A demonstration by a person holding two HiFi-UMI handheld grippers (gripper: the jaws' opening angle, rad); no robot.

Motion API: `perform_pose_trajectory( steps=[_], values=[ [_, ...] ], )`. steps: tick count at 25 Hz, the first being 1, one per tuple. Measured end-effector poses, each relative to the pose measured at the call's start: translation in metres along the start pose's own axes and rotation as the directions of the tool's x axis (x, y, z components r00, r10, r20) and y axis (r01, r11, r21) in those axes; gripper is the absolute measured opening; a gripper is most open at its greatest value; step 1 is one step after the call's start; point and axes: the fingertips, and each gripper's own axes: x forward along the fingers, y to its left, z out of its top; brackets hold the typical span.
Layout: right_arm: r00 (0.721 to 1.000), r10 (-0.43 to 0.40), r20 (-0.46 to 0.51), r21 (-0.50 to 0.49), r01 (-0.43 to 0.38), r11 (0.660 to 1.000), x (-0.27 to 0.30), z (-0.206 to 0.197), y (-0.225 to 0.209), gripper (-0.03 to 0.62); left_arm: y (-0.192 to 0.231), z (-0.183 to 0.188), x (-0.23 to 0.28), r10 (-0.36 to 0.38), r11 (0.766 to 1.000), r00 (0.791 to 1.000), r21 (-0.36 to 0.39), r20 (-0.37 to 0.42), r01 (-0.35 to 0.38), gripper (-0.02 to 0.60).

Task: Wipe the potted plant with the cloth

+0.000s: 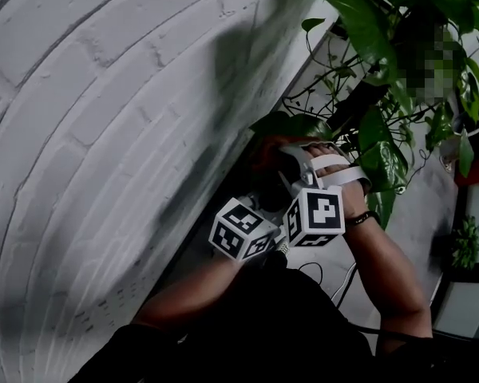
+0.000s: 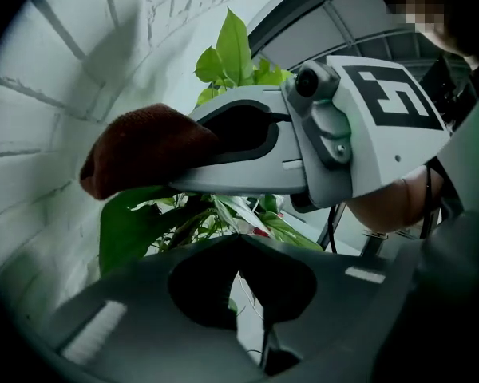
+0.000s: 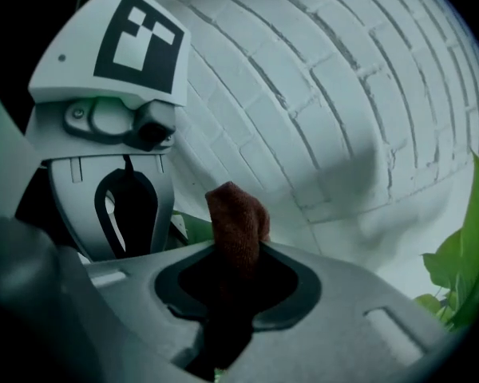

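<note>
- The left gripper (image 2: 239, 246) is nearest the person. Its jaws are drawn together, and I can make out nothing caught between them. It hangs low, just beside its partner, pointing into the lower foliage.
- The right gripper (image 3: 238, 274) is clamped on the cloth (image 3: 238, 218), a rust-brown wad. One end pokes up past the jaw tips and the rest is bunched down in the throat of the jaws.
- In the left gripper view, the cloth sits right over a broad lower leaf (image 2: 128, 226). It looks to be pressed on the leaf's upper face or a hair above it; I cannot tell which.
- My judgement is that the wiping is under way low down, with the cloth in hand and brought to a leaf. No leaf looks plainly cleaner than another, so I cannot say how many are done.
- Beyond the grippers, the potted plant (image 1: 387, 162) spreads up and to the right, with many leaves well apart from the cloth. Those probably remain to be wiped. I can't pick out the pot itself.
- The white brick wall (image 1: 104, 134) stands close behind it all.
</note>
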Motion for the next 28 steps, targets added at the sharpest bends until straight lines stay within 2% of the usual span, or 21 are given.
perform_pose_trajectory(
  steps=[7,10,13,16,17,19,21,22,25,28],
  values=[
    [0.994,0.096,0.061,0.082,-0.101,0.992,-0.007,0.019,0.016,0.069,-0.002,0.004,-0.002,-0.003,1.0,1.0,0.025,0.008,0.003,0.02],
    [0.982,0.136,0.131,0.183,-0.159,0.97,-0.012,0.026,0.02,0.069,-0.003,0.006,-0.004,-0.006,1.0,1.0,0.025,0.015,0.005,0.02],
    [0.972,0.129,0.198,0.267,-0.18,0.947,-0.019,0.033,0.018,0.069,-0.001,0.006,-0.006,-0.001,1.0,1.0,0.026,0.016,0.001,0.02],
    [0.963,0.041,0.265,0.345,-0.134,0.929,-0.033,0.043,0.002,0.069,0.001,0.006,-0.006,0.001,1.0,1.0,0.031,0.022,-0.002,0.02],
    [0.96,-0.022,0.279,0.372,-0.087,0.924,-0.04,0.045,-0.008,0.069,0.001,0.008,-0.006,-0.001,1.0,1.0,0.031,0.03,0.0,0.02],
    [0.948,-0.186,0.258,0.399,0.071,0.914,-0.055,0.043,-0.028,0.069,0.0,0.012,-0.007,-0.009,1.0,0.998,0.03,0.056,0.008,0.025],
    [0.922,-0.32,0.22,0.427,0.204,0.881,-0.075,0.036,-0.04,0.069,-0.002,0.017,-0.011,-0.021,1.0,0.996,0.025,0.086,0.019,0.043],
    [0.909,-0.359,0.21,0.466,0.23,0.854,-0.087,0.032,-0.042,0.069,-0.005,0.02,-0.014,-0.029,0.999,0.995,0.02,0.099,0.027,0.046],
    [0.899,-0.398,0.181,0.596,0.222,0.772,-0.121,0.016,-0.029,0.069,-0.019,0.02,-0.026,-0.074,0.997,0.992,0.011,0.099,0.073,0.046],
    [0.91,-0.402,0.107,0.644,0.244,0.725,-0.144,-0.007,-0.005,0.069,-0.034,0.014,-0.038,-0.111,0.994,0.992,0.012,0.065,0.111,0.046]
  ],
)
